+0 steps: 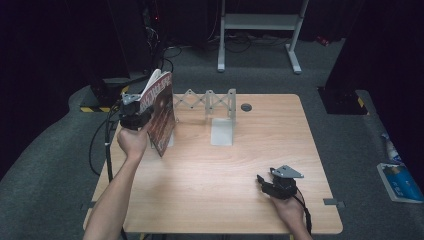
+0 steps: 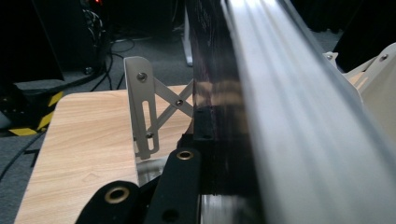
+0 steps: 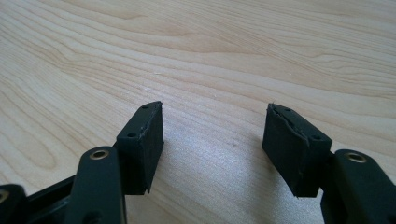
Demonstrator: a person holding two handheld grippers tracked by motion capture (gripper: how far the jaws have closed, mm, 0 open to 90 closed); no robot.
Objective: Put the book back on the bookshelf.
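A book (image 1: 161, 112) is clamped upright in the left hand-held gripper (image 1: 134, 116), just ahead of which a folding rack (image 1: 212, 102) stands; placing appears under way (careful alignment with a slot is called for). The right hand-held gripper (image 3: 212, 140) rests wide open, empty, on the surface (image 1: 225, 175).

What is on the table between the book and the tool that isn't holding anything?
Nothing. In the high view, bare table runs from the book to the right tool.
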